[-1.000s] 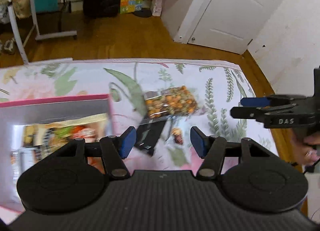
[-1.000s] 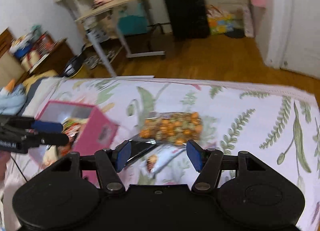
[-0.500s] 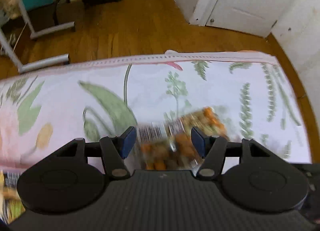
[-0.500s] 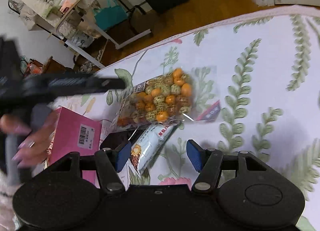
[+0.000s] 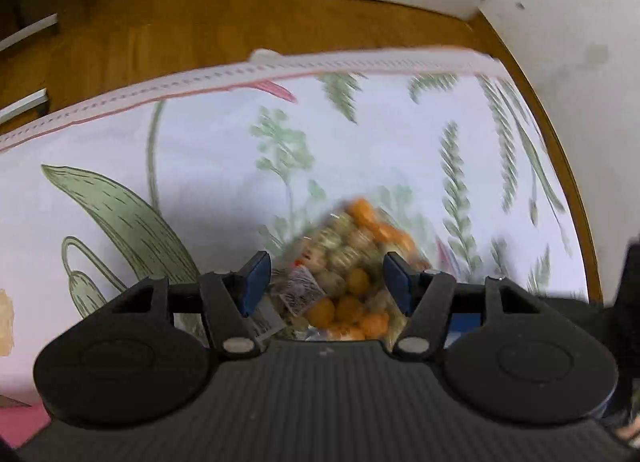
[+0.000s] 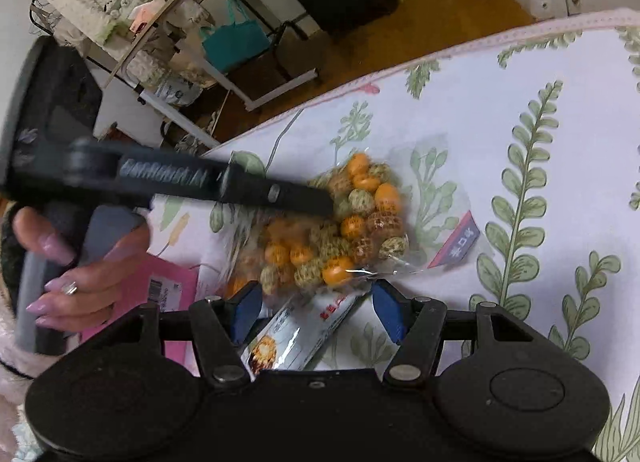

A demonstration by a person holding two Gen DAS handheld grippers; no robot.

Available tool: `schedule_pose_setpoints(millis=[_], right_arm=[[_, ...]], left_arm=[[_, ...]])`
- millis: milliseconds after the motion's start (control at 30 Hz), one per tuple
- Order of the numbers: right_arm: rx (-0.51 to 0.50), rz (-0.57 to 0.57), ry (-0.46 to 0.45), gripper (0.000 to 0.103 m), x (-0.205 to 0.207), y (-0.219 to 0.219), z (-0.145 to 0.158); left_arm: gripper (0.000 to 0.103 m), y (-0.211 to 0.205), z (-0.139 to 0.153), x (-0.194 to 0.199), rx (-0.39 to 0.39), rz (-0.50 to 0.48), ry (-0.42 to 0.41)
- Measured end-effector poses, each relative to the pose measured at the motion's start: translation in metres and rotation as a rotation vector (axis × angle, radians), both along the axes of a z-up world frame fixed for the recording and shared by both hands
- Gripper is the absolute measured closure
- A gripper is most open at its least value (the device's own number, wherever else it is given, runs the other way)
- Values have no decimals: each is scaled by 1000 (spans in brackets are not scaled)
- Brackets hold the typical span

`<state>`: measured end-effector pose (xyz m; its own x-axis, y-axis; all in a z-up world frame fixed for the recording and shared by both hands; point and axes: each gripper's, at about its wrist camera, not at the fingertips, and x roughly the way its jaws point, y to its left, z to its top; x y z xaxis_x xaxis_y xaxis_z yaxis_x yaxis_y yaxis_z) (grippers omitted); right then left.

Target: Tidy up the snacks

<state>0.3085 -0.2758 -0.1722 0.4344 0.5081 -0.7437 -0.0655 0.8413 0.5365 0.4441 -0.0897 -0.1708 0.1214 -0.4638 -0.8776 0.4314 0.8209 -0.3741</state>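
Candy bag (image 5: 352, 270) seemingly between left tongs (image 5: 326, 276).

On the bed (image 6: 520, 74) lies a bag of round snacks (image 6: 352, 222). Just near of it lies a snack packet (image 6: 296, 334), between the right tool's (image 6: 316, 312) fingers. A box (image 6: 168, 286) sits to the left. The left tool (image 5: 326, 278) straddles the bag's near end.

A clear bag of orange and speckled round snacks (image 6: 352, 222) lies flat on the fern-print cloth, its red-and-blue label corner pointing right. Just below it, a white snack packet (image 6: 296, 336) with a yellow picture lies slanted, its upper end touching the bag. Left of both sits a pink box (image 6: 168, 286), barcode label facing up.
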Motion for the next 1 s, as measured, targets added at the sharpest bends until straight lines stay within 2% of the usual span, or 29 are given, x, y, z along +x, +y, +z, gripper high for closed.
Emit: schedule_pose_setpoints(millis=[100, 200, 300, 467, 600, 733, 833, 1000], right_arm=[[-38, -5, -24, 36, -4, 2, 5], [-88, 11, -35, 36, -10, 5, 7], [-67, -12, -22, 34, -16, 2, 7], [-38, -59, -8, 27, -39, 4, 3], [-19, -36, 26, 23, -51, 24, 0], [-114, -63, 7, 16, -51, 42, 0], [-152, -55, -17, 16, -52, 48, 2], [-239, -17, -33, 19, -64, 53, 10]], left_arm=[[43, -2, 5, -10, -10, -37, 35], [46, -4, 10, -22, 3, -60, 31], [46, -4, 10, -35, 24, -75, 34], [48, -2, 10, -50, 32, -36, 71], [48, -4, 9, -58, 49, 19, 101], [47, -8, 6, -65, 54, 47, 176], [47, -8, 9, -73, 57, 64, 163], [47, -2, 9, -85, -2, 48, 156]])
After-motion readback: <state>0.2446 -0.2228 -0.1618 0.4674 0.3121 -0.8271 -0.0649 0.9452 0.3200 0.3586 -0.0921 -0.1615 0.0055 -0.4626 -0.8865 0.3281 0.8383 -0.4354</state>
